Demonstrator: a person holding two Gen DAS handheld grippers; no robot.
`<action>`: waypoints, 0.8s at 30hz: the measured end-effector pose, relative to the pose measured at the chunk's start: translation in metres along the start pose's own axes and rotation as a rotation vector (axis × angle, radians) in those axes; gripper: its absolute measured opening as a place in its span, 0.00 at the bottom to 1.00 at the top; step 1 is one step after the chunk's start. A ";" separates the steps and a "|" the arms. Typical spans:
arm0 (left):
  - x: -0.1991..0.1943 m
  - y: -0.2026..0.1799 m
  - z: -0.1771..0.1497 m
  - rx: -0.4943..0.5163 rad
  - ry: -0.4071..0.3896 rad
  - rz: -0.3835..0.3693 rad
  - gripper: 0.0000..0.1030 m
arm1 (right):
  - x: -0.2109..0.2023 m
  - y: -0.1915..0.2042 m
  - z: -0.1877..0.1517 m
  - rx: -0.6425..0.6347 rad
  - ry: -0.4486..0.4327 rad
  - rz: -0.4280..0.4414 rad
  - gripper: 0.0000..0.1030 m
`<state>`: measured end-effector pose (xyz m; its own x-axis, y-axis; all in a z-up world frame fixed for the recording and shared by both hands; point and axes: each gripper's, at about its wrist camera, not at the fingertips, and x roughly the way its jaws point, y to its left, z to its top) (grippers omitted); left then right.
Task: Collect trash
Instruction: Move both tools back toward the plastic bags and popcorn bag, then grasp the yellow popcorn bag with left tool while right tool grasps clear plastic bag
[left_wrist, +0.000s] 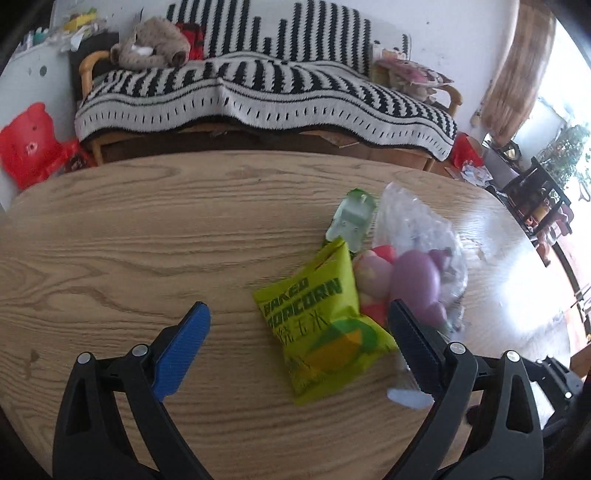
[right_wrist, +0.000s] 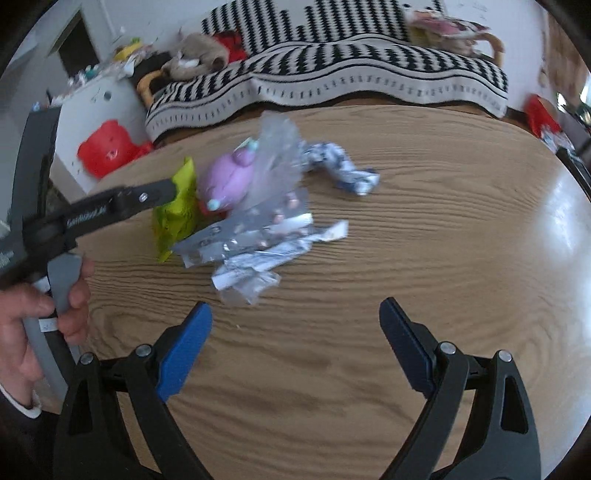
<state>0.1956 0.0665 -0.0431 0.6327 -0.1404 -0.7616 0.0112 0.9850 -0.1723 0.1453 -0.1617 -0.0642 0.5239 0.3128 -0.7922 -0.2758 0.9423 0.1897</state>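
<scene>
Trash lies bunched on the wooden oval surface (left_wrist: 129, 229). The left hand-held gripper (left_wrist: 299, 314), spread wide, straddles the yellow-green popcorn bag (left_wrist: 317, 317), likely to pinch it. The right hand-held gripper (right_wrist: 295, 317) hovers spread near crumpled silver wrappers (right_wrist: 255, 254).
</scene>
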 end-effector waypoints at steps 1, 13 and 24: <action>0.005 0.001 0.001 -0.004 0.004 0.000 0.91 | 0.006 0.002 0.002 -0.002 0.004 0.005 0.86; 0.019 -0.010 -0.005 0.083 0.013 -0.026 0.60 | 0.018 0.028 0.001 -0.134 0.022 0.074 0.13; -0.015 -0.019 -0.011 0.121 -0.011 -0.001 0.49 | -0.046 0.016 -0.024 -0.184 -0.002 0.052 0.08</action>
<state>0.1773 0.0486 -0.0354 0.6408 -0.1408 -0.7546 0.1045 0.9899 -0.0960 0.0972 -0.1635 -0.0385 0.5063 0.3610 -0.7832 -0.4450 0.8873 0.1212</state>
